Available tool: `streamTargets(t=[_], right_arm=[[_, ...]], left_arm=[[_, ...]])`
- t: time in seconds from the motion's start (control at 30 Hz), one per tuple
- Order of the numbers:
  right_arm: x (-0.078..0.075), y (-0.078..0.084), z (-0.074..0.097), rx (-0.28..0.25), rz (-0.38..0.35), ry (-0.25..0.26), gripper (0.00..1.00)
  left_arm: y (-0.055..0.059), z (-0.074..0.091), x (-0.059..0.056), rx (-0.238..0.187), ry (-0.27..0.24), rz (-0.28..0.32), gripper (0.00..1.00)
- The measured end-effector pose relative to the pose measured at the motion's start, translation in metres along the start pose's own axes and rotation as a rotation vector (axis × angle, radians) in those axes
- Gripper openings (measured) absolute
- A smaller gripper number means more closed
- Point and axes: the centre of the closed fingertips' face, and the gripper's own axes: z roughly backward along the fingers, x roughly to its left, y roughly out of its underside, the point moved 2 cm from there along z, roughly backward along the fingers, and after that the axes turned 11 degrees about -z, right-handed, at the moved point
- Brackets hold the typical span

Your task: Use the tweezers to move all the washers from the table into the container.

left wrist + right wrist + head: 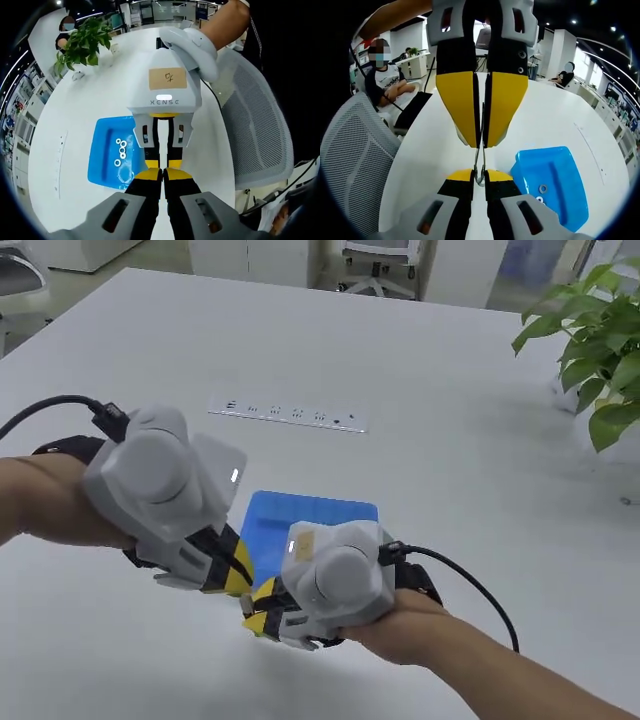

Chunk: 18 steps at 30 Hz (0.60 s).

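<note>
A blue container [322, 511] sits on the white table, just beyond both grippers. Several washers [121, 149] lie inside the container [101, 150]; two washers [542, 189] show in the right gripper view, in the container [555, 165]. My two grippers meet tip to tip in front of it. The thin metal tweezers [481, 142] run between them: the left gripper [480, 127] is shut on one end and the right gripper [480, 176] on the looped end. In the head view the left gripper [243, 583] comes from the left and the right gripper [258, 616] from below.
A socket panel [290, 414] is set into the table [420, 390] farther back. A potted plant [598, 340] stands at the right edge. A grey mesh chair [255, 115] is beside the table. A seated person [387, 82] is in the background.
</note>
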Motion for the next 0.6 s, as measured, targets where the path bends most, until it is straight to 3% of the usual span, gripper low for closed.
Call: streamTargets(t=[0.6], right_arm=[[-0.008, -0.018, 0.021, -0.015, 0.007, 0.037, 0.10]], left_arm=[[-0.017, 0.019, 0.012, 0.010, -0.013, -0.047, 0.06]])
